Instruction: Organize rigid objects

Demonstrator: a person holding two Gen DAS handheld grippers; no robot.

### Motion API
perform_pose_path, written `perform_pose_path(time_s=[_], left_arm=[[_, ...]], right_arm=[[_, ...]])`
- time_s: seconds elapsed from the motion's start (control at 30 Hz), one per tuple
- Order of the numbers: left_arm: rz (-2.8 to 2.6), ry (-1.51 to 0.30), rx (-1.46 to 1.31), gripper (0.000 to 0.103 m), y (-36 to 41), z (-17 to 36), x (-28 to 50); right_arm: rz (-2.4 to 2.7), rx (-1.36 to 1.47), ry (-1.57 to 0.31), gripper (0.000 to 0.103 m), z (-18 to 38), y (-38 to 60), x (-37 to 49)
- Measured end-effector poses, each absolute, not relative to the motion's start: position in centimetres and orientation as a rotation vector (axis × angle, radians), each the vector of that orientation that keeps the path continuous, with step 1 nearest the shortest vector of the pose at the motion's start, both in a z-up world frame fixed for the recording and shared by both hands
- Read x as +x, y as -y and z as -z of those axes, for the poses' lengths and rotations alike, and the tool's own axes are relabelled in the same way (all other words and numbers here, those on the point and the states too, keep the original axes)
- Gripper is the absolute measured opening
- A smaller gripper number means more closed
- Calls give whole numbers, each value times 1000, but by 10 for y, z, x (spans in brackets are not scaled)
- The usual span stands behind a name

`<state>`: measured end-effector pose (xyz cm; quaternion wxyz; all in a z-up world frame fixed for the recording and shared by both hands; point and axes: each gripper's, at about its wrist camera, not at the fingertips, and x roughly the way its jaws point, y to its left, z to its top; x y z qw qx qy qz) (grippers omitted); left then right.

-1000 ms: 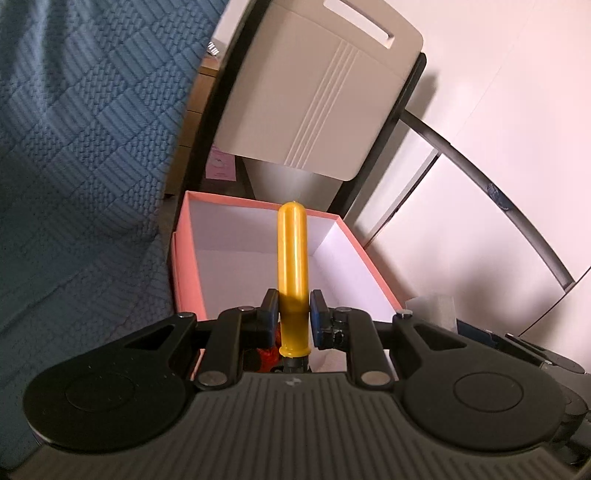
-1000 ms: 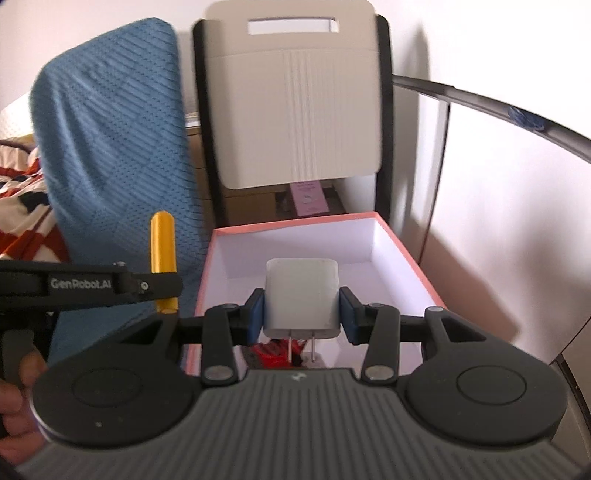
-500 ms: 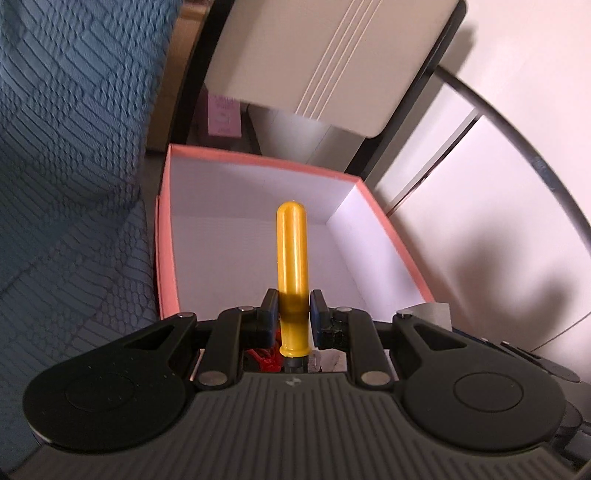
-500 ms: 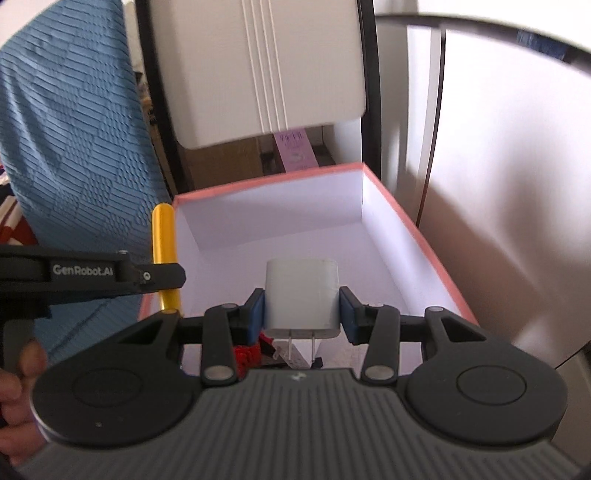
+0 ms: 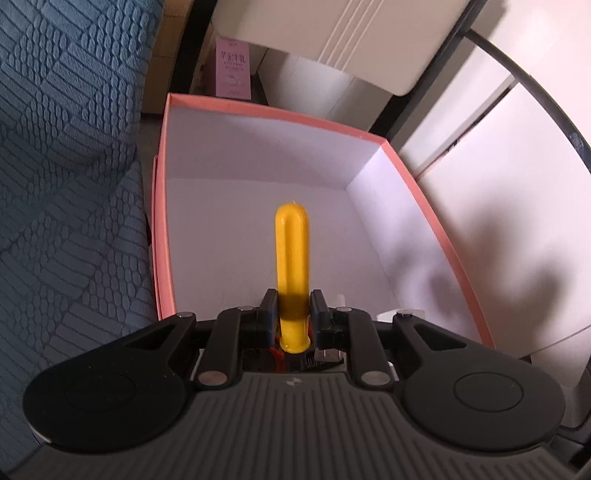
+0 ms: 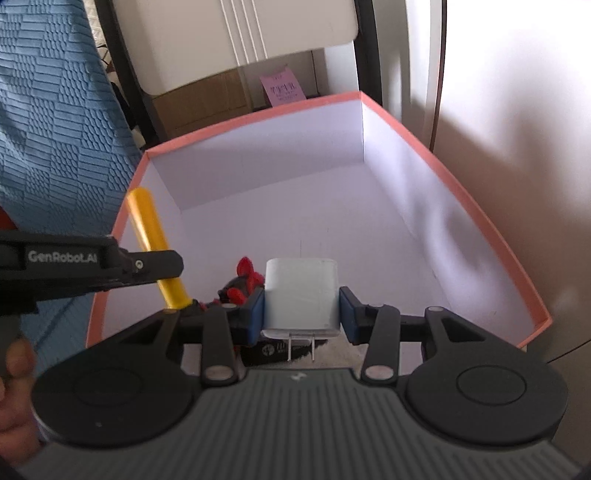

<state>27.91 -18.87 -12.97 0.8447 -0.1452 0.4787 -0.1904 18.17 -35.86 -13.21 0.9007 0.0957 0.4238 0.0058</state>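
My left gripper (image 5: 291, 314) is shut on a yellow tube (image 5: 291, 258) with a rounded tip and holds it over the near left part of a pink box with a white inside (image 5: 258, 110). The tube also shows in the right wrist view (image 6: 155, 243), under the left gripper (image 6: 162, 264). My right gripper (image 6: 301, 310) is shut on a white plug adapter (image 6: 301, 295), prongs toward the camera, over the same box (image 6: 461, 192). A black and red toy (image 6: 242, 282) lies in the box near my fingers.
A blue textured cloth (image 5: 66, 184) hangs at the box's left. A white chair back (image 6: 236, 33) with black frame stands behind it. A pink carton (image 5: 232, 70) is beyond the box. A pale wall panel (image 5: 517, 184) is at the right.
Both grippers have tilted down and moved forward over the box, each keeping its object. The box floor now fills more of both views, and the toy has come into sight.
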Motion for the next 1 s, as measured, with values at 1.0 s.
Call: perform_pose_path(time_s=[1.0], left_arm=[[425, -771, -275, 35, 148, 16, 192]], right_arm=[[-41, 154, -660, 47, 45, 334, 116]])
